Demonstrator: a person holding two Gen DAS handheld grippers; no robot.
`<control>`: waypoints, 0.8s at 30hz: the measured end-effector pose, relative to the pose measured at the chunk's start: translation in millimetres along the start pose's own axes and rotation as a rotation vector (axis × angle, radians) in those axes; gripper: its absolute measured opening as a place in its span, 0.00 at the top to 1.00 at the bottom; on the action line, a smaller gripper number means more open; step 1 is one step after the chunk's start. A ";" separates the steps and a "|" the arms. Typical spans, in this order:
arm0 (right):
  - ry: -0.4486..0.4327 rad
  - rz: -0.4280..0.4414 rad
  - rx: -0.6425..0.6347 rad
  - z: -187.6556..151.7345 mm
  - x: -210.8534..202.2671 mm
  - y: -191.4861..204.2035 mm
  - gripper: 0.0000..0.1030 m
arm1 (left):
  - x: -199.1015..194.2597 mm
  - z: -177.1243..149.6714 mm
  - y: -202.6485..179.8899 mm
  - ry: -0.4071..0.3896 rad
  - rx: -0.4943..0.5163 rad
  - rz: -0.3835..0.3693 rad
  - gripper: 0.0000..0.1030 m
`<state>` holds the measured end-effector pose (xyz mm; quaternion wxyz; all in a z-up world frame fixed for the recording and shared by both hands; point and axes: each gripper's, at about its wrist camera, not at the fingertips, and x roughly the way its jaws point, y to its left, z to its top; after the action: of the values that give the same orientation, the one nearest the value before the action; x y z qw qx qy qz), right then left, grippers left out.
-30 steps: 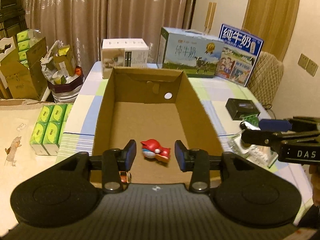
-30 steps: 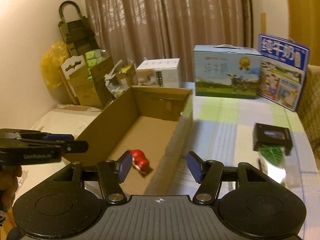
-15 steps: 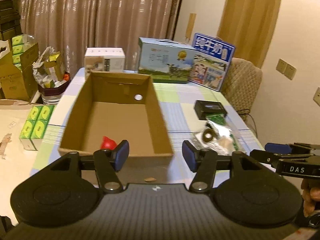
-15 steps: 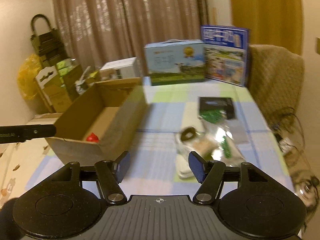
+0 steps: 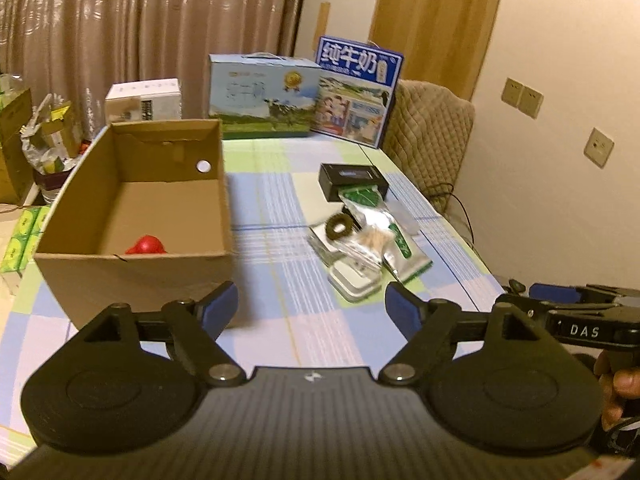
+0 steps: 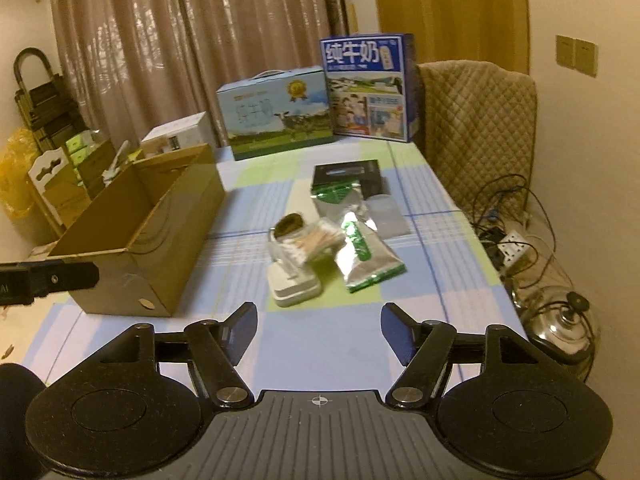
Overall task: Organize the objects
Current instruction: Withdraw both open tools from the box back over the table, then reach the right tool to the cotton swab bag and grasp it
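Claw status: left claw spread wide, nothing between the jaws, which have just been opening. Right claw also spread and empty, jaws likewise just opening a bit further. Both hover over the near edge of the tabletop.

Cardboard box sits left on the tabletop, open top, with a red toy already inside near its front wall.

Remaining clutter is a heap right of the box, mid-tabletop: flat white case nearest, clear bag of sticks lying across it, dark ring at the bag's far end, green-and-silver foil pouch to the right, black box at the far end with another green pouch leaning on it.

Handling guess:
- foil pouch: light, floppy, slick; pinch a sealed edge, not the belly
- stick bag: light, crinkly film, likely to slide; grip across the bundle where the sticks stiffen it
- white case: rigid, low profile; take by its long sides after the bag is off
- black box: stiff, probably heaviest; grip across the short width

Stacked items may drag each other, so top ones first.
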<state>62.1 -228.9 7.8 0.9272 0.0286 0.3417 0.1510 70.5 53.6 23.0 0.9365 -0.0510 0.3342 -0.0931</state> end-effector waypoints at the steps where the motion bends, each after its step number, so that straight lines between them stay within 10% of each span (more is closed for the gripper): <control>1: 0.000 -0.003 0.002 0.4 0.1 -1.7 0.36 | 3.2 -1.6 -3.3 0.004 0.006 -0.003 0.24; 24: 0.075 0.015 0.022 21.9 92.7 -65.0 0.33 | 123.7 -11.9 -48.7 0.113 0.082 -0.035 0.16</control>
<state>160.0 -261.9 -43.5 0.9122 0.0355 0.3776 0.1552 150.0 -20.1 -54.7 0.9157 -0.0130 0.3816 -0.1256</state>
